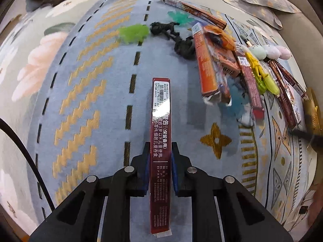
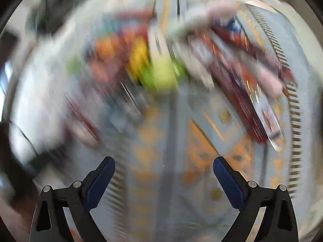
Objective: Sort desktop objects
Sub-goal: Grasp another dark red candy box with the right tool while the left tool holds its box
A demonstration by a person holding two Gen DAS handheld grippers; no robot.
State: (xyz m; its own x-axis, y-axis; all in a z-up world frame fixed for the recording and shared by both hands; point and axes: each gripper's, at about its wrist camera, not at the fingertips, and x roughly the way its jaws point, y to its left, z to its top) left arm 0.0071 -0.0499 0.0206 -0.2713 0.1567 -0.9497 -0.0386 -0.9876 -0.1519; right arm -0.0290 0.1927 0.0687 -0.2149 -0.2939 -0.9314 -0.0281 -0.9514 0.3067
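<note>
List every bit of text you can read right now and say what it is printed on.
"警告!(保留备用)": on the dark red box clamped in the left gripper.
"3岁以下儿童使用" and "防儿童吞食": same side of the box, partly under glare.
Barcode sticker near the box's far end: digits too small to read reliably.
Fine print at the box's near end: too small.
Orange box in the pile: text illegible.
Right wrist view: blurred, nothing readable.

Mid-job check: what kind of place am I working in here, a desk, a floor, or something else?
Probably a home living-room floor rather than a desk. The items lie on a patterned blue rug, with toys such as the black figure and snack packets like the orange one scattered on it. The left gripper holds a dark red box.
</note>
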